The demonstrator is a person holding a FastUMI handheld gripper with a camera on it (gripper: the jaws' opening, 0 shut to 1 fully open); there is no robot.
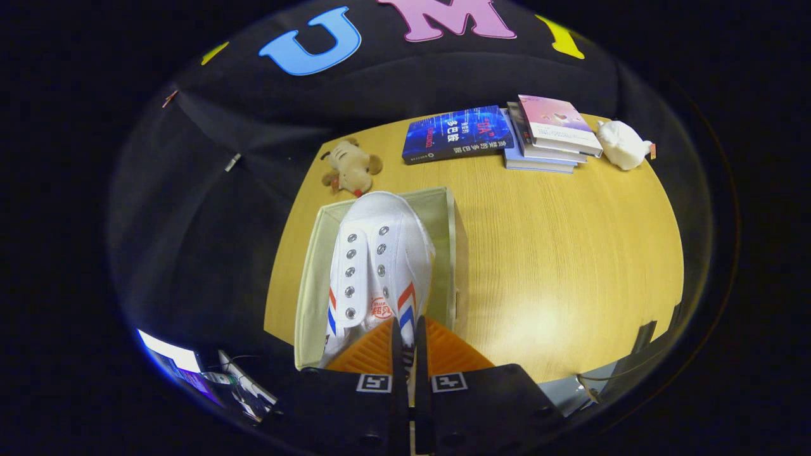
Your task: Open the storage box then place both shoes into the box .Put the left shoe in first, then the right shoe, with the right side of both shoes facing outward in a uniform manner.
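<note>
The white shoe (380, 266) sat at the centre of the frame, toe pointing away from the camera, held over the open storage box (443, 253). It was a canvas sneaker with two rows of metal eyelets and no laces, red and blue diagonal stripes on both sides near the heel, and a small orange-red logo printed on the tongue; the writing in it was too small to read. The gripper (409, 332) came up from the bottom centre of the frame, its jaws nearly closed with only a thin gap between them, pinching the rear collar of the shoe. Both fingers (398, 342) pressed against that heel edge.

The box was a pale, soft-walled bin with its top open; its far wall and right wall showed around the shoe, and its left wall ran down toward the lower left. What lay inside under the shoe could not be told.

The box stood on a wooden tabletop (570, 266). In the upper left of it lay a small brown plush toy (350, 168). Toward the upper middle lay a dark blue book (456, 134) with cover lettering too small to make out, and just right of it a stack of books (548, 136) topped by a pink cover. A white plush toy (622, 144) rested at the upper right, beside the stack.
</note>
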